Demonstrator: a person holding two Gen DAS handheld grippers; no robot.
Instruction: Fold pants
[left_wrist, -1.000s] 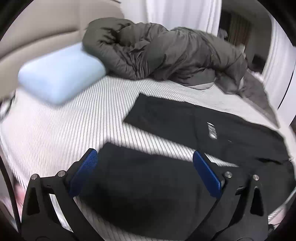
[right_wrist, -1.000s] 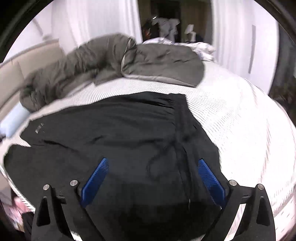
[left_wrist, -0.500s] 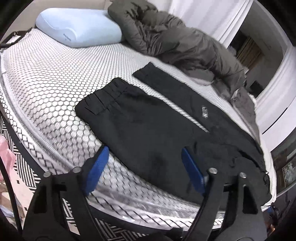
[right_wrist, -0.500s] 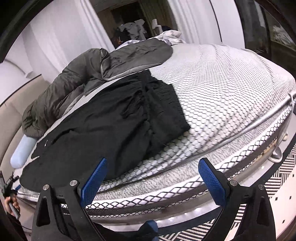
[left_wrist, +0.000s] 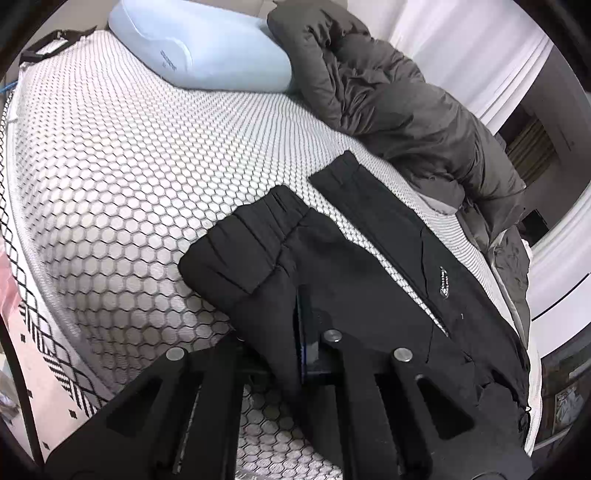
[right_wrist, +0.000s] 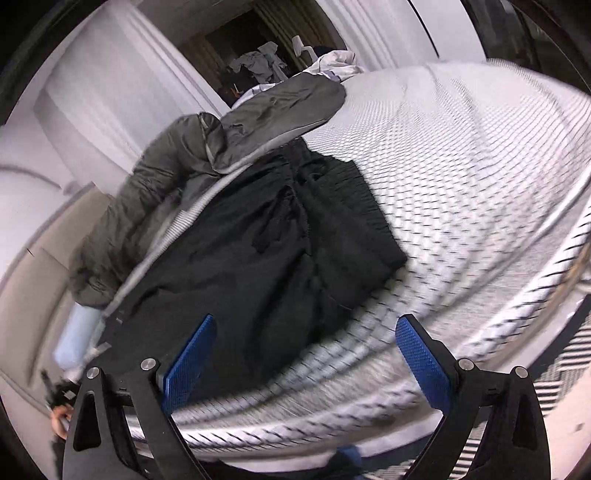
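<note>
Black pants lie spread on the white honeycomb-patterned bed, both legs reaching toward the pillow. My left gripper is shut on the near edge of the near leg, just behind its elastic cuff; the cloth hides most of the blue pads. In the right wrist view the waist end of the pants lies near the bed's edge. My right gripper is open and empty, just in front of the mattress edge, with its left pad over the pants' near edge.
A grey puffy duvet is bunched along the far side of the bed, touching the pants' far edge. A light blue pillow lies at the head. The patterned mattress side drops off below my right gripper.
My left gripper has closed on the near pant leg by the cuff. My right gripper has stayed open and shifted at the waist end, where the view is blurred.
</note>
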